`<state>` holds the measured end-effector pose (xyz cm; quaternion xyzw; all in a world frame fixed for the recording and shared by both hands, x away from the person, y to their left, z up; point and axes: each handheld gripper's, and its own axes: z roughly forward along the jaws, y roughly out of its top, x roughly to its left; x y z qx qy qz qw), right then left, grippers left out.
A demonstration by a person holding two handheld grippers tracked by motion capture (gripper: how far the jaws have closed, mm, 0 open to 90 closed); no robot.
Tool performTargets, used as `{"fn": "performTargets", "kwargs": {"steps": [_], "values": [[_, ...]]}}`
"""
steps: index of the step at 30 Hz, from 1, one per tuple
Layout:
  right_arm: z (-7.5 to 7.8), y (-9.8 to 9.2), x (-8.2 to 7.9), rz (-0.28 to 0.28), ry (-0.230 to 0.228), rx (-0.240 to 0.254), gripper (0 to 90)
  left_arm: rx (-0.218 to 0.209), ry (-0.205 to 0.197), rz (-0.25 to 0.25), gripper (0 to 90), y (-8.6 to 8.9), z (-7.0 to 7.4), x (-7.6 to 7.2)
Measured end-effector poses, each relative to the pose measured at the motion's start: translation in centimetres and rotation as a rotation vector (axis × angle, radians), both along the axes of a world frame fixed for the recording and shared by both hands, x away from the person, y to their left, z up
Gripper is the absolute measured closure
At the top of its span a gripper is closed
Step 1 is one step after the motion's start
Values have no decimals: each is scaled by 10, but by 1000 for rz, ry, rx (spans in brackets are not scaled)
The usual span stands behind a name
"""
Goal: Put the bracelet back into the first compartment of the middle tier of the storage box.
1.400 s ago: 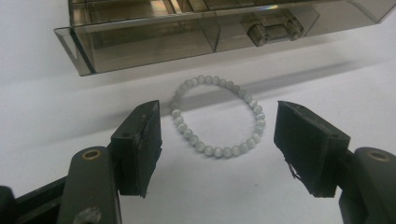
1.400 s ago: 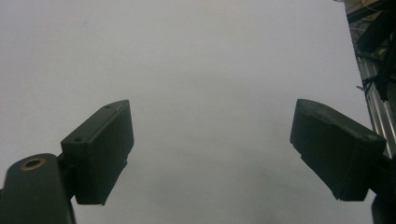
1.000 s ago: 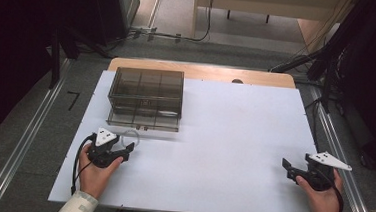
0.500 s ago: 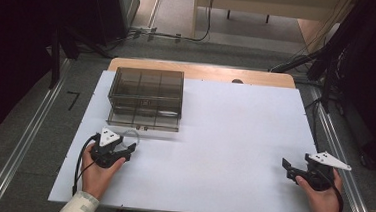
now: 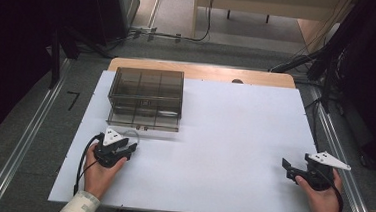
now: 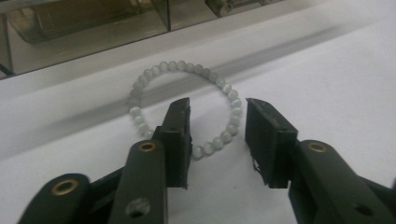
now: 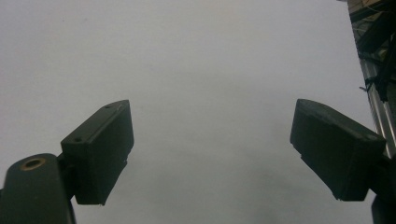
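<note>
A smoke-tinted clear organizer box (image 5: pixel 145 99) with divided compartments is set on the white bench (image 5: pixel 234 139), just beyond the left fingers and well apart from the right ones — its front wall is seen close ahead of the left fingers (image 6: pixel 88 28). Past the bench's far edge, cables (image 5: pixel 181 35) are laid across the grey floor (image 5: pixel 29 125) — metal rails (image 5: pixel 23 139) are run along both sides.

In the left gripper view, the left gripper's (image 6: pixel 217 140) near jaw covers part of the bracelet (image 6: pixel 184 100), so whether a pad touches the beads cannot be told. The box (image 6: pixel 93 23) is cut off by the top edge. In the high view the bracelet (image 5: pixel 131 133) is too small to make out.
</note>
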<state>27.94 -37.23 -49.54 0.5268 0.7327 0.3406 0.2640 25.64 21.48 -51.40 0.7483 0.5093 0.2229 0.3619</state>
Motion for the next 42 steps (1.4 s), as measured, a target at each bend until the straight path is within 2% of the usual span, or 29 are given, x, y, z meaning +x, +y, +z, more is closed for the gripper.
{"fn": "performTargets", "kwargs": {"steps": [16,22,27,37,42], "values": [[0,0,0,0,2,-5,118,-24,16,-19,855,-1,-1,0],[0,1,1,0,3,-5,118,-33,23,-13,866,-1,-1,1],[-1,2,2,1,4,-7,118,-21,16,-13,867,-2,-1,0],[0,1,2,0,2,-3,118,-52,24,-7,867,0,2,1],[-1,0,1,-2,4,-5,118,-80,5,6,867,3,8,-1]]}}
